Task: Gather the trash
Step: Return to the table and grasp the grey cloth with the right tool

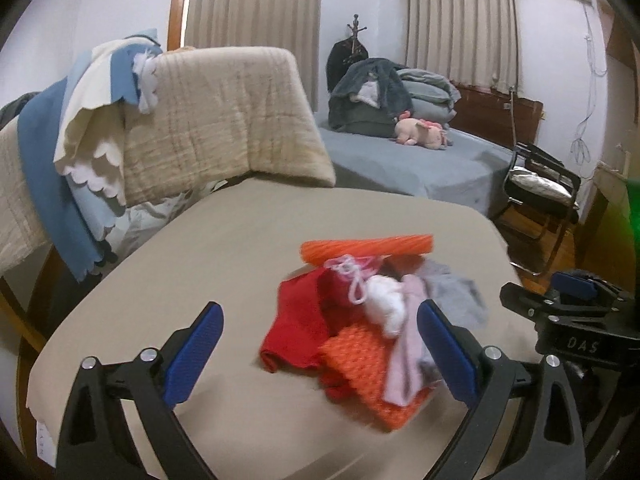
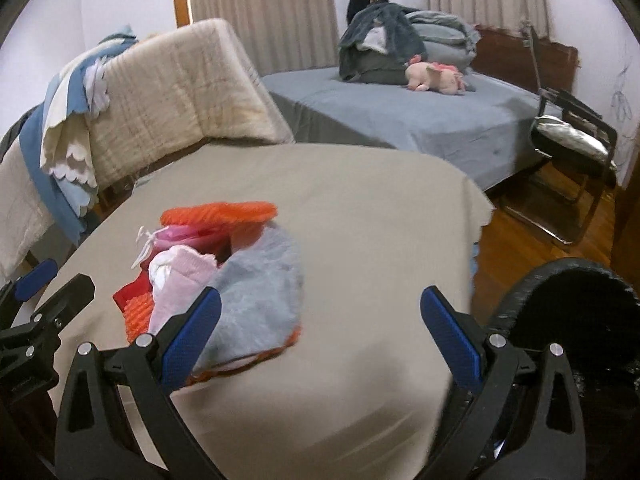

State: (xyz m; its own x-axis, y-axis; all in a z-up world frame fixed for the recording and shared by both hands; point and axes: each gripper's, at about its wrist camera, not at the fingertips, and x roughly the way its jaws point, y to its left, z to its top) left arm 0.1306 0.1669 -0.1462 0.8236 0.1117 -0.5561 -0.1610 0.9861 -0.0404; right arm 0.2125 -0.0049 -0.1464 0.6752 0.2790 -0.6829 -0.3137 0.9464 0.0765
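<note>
Both my left claw (image 1: 320,356) and right claw (image 2: 320,340) spread apart, empty, over mixed red-orange-pink-grey fabric scrap pile (image 1: 372,320) on beige cloth-covered tabletop (image 1: 224,256)

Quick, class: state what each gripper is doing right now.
Left gripper: open, holding nothing.
Right gripper: open, holding nothing.

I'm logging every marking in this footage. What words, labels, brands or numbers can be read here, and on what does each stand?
"DAS": pale letters on the black body of the right gripper, seen from the left wrist camera.
Small dark marks on the tablecloth edge at the lower left: too small and blurred to read.
Nothing else carries readable text in either view.
</note>
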